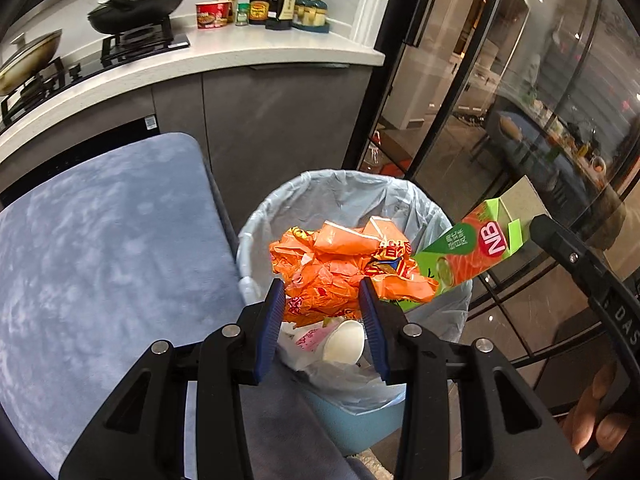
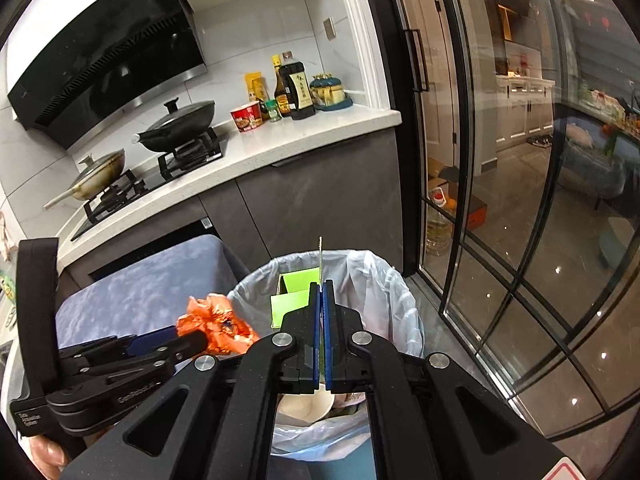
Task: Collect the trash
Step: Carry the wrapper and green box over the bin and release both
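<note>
I am holding both grippers over the trash bin (image 1: 440, 216), a light blue tub lined with a pale translucent bag whose rim is folded over the edge. The left gripper (image 1: 323, 292) is gripping a crumpled orange wrapper (image 1: 344, 268) between its blue pads, the fingers standing moderately apart with the wad filling the gap; the wrapper is hanging above the bin's mouth, near its left and near rim. In the right wrist view the right gripper (image 2: 321, 289) is pinching a green carton (image 2: 294, 294) by its thin top flap, the fingers nearly closed with only that flap between them. The carton is tilting over the right side of the bin, its lower end just beside the wrapper; I cannot tell whether the two are touching.

Inside the bin I am seeing a white paper cup (image 1: 345, 342) lying on crumpled plastic, below both held pieces.

On the left, a blue-grey upholstered seat (image 1: 112, 232) is sitting right against the bin's rim. Behind the bin the dark cabinet front (image 1: 276, 116) is rising under the white counter (image 1: 248, 54). To the right, a black-framed glass door (image 2: 500, 200) is running close alongside the bin.
</note>
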